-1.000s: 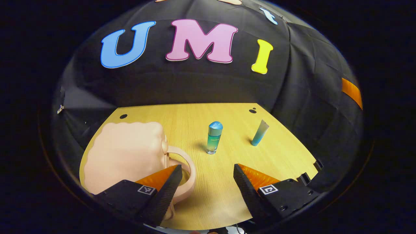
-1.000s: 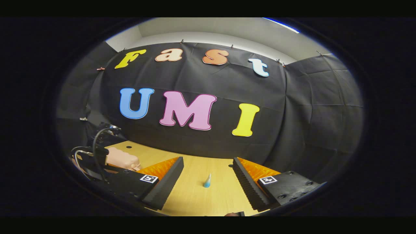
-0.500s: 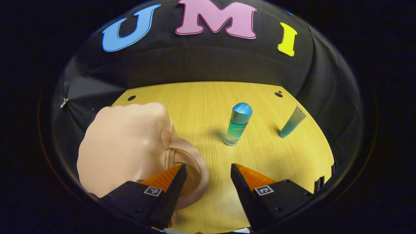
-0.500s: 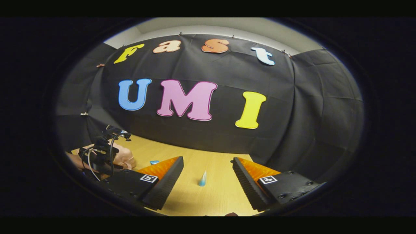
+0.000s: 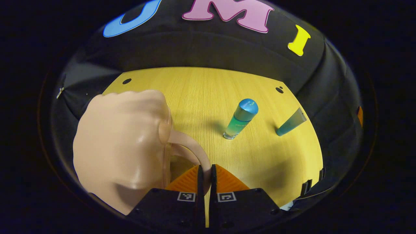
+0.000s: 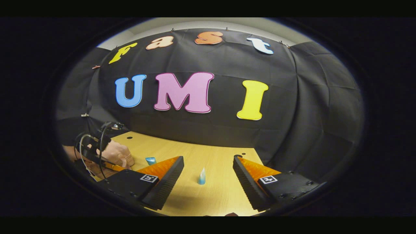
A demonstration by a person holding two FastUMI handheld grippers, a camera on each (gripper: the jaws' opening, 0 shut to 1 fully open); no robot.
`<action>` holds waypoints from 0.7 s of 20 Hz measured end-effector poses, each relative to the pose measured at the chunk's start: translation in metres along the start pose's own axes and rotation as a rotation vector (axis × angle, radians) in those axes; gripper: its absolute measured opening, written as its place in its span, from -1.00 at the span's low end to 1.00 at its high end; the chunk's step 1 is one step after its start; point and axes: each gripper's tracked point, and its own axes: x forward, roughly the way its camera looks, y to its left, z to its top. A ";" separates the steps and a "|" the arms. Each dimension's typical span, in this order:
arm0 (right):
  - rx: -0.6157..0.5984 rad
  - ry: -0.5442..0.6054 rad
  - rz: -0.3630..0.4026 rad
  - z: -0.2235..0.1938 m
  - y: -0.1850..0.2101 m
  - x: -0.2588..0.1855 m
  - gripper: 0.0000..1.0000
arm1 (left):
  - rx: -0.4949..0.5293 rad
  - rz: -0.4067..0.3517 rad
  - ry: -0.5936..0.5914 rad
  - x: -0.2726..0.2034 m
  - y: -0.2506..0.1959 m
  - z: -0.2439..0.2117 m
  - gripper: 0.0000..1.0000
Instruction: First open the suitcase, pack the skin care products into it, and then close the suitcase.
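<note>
At six o'clock in the left gripper view, left gripper point(image 5: 205, 170) has clamped onto the suitcase point(image 5: 120, 146) handle point(image 5: 191, 148); opening can begin. Bottle point(image 5: 240, 118) at two o'clock. Right gripper point(image 6: 208, 177) gapes, idle.

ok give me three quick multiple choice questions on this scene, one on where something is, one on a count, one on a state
1. Where does the bottle stand?
A. in the suitcase
B. on the wooden table
C. between the right gripper's fingers

2. How many skin care items are on the table?
A. two
B. four
C. none

3. What is the left gripper doing?
A. spread open
B. shut on the suitcase handle
C. shut on the tube

Answers: 1 B, it stands upright on bare wood. 2 A, the bottle and the tube. 3 B, its fingers pinch the handle of the suitcase; the right gripper is open.
</note>
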 end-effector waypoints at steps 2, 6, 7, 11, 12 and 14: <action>0.004 0.000 0.017 0.000 0.000 0.006 0.93 | 0.017 -0.014 -0.009 -0.026 0.005 0.016 -0.82; 0.022 0.003 0.059 0.000 0.002 0.020 0.93 | -0.007 -0.010 -0.094 -0.100 0.033 0.060 -0.82; 0.031 0.003 0.075 0.000 0.004 0.024 0.93 | -0.021 0.007 -0.120 -0.123 0.050 0.074 -0.82; 0.016 0.002 0.122 0.002 0.012 0.041 0.93 | -0.074 0.096 -0.242 -0.197 0.131 0.107 -0.82; 0.006 0.008 0.114 0.002 0.012 0.044 0.94 | -0.095 0.117 -0.258 -0.211 0.156 0.110 -0.82; 0.021 -0.012 0.088 0.011 0.015 0.044 0.94 | -0.106 0.158 -0.320 -0.233 0.210 0.120 -0.82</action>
